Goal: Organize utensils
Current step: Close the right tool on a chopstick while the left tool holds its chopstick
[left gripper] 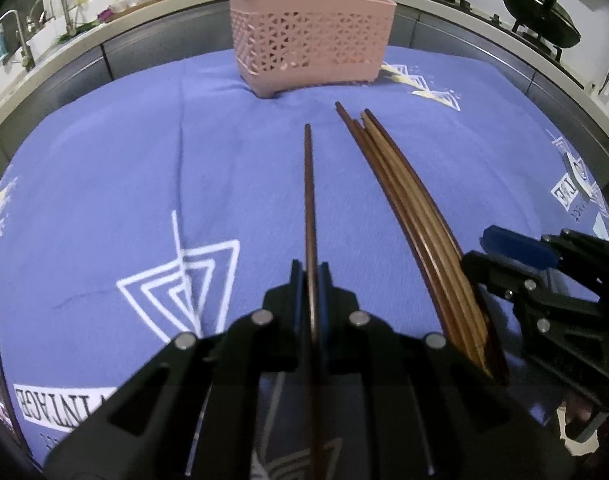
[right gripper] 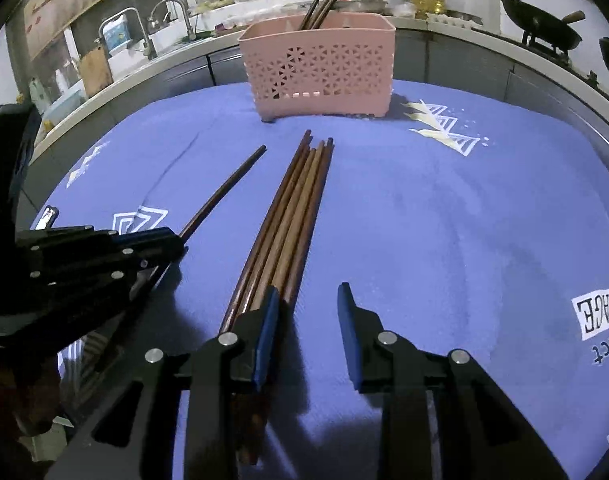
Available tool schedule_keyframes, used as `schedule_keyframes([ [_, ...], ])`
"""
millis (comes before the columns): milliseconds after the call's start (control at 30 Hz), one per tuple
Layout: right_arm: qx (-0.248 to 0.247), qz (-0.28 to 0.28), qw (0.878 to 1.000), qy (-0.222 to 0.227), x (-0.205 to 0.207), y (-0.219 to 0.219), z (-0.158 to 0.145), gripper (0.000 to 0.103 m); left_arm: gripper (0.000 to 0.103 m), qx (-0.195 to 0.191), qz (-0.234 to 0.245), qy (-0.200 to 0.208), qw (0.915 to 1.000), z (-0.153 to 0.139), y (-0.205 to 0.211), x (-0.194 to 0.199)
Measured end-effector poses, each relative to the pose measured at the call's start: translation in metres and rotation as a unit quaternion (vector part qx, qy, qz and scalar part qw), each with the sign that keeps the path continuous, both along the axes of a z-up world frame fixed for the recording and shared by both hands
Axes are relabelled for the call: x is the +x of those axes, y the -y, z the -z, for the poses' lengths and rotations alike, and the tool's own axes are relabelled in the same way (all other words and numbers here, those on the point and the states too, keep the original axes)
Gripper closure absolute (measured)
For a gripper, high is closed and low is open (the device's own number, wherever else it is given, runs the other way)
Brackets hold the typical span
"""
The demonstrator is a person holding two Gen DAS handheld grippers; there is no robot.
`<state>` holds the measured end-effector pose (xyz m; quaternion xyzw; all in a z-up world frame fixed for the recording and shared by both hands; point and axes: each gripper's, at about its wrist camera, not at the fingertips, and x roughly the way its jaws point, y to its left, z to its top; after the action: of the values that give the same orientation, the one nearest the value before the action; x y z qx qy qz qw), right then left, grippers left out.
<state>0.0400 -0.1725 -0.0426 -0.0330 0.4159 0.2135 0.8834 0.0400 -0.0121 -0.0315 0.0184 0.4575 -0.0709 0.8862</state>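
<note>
Left wrist view: left gripper (left gripper: 313, 276) clenched on single chopstick (left gripper: 309, 184), separated for lifting. Right gripper (right gripper: 309, 320) released, nothing between pads, one finger (right gripper: 266, 332) touching chopstick bundle (right gripper: 296, 208), likely steadying it. Pink basket (left gripper: 312, 44) ahead, holds chopsticks already.

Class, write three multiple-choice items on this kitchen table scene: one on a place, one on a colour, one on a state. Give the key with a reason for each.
1. Where does the basket stand?
A. at the far side of the blue cloth
B. in the sink
C. on the stove

2. What colour is the basket?
A. green
B. pink
C. white

3. What is the left tool doing?
A. gaping empty
B. gripping a spoon
C. clamped on a single chopstick

Key: 1 A, it stands on the cloth beyond the chopstick bundle. 2 B, its lattice walls are pink. 3 C, the pads squeeze one dark stick, while the right tool stands open beside the bundle.
</note>
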Motion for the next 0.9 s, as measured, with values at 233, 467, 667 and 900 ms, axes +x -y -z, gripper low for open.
schedule_keyframes([
  [233, -0.006, 0.004, 1.0, 0.002, 0.005, -0.01, -0.001, 0.072, 0.096, -0.009, 0.0, -0.002, 1.0, 0.0, -0.004, 0.004],
  [467, 0.011, 0.022, 1.0, -0.007, 0.01, 0.005, 0.0, 0.072, 0.096, -0.013, -0.001, 0.002, 0.9999, 0.0, -0.006, 0.009],
  [667, -0.003, 0.027, 1.0, -0.005, 0.016, 0.006, 0.0, 0.072, 0.095, -0.017, -0.001, 0.001, 0.9999, 0.0, -0.006, 0.015],
  [900, -0.041, 0.012, 0.999, 0.008, 0.018, -0.01, 0.003, 0.072, 0.095, -0.015, 0.002, 0.003, 0.9999, -0.001, -0.006, 0.021],
])
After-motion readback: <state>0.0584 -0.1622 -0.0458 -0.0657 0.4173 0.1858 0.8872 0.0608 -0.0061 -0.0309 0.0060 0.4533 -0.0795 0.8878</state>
